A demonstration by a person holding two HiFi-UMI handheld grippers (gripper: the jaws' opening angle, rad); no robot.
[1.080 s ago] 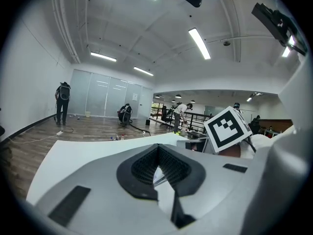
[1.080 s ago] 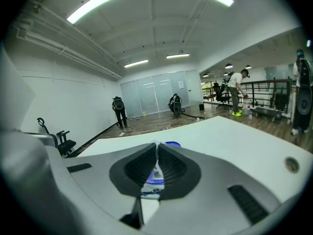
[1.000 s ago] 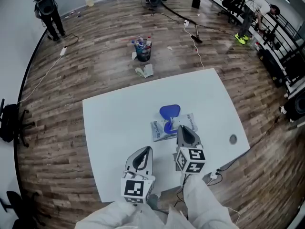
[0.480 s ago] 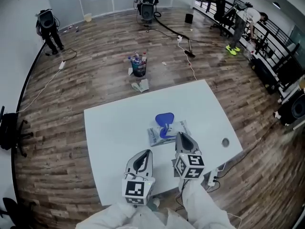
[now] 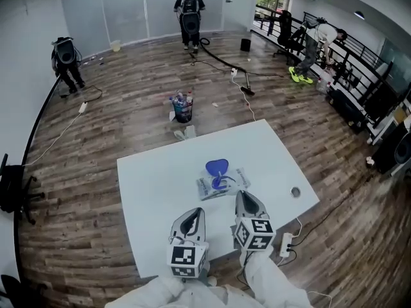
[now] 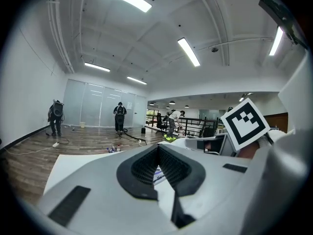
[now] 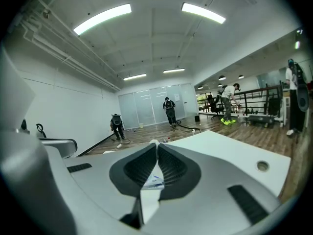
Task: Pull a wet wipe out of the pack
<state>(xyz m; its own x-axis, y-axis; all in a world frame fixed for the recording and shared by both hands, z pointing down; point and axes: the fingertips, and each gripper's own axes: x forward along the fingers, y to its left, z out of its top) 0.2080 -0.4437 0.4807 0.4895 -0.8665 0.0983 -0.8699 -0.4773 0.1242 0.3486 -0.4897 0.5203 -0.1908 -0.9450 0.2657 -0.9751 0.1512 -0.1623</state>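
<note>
Now: wet wipe pack (image 5: 214,186) lies mid-tabletop (image 5: 154,178), blue lid (image 5: 216,167) flipped open. Right tongs (image 5: 241,195) closed, tips just beside pack (wipe in pinch not discernible). Left tongs (image 5: 195,211) closed, empty, nearer tabletop's front edge.

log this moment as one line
wipe pack: on table, blue lid open | left gripper: shut, empty | right gripper: shut, near side of pack, no wipe visible

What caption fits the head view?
Left hand-held gripper and right hand-held gripper, both shut, near an open wet wipe pack on a table.
</note>
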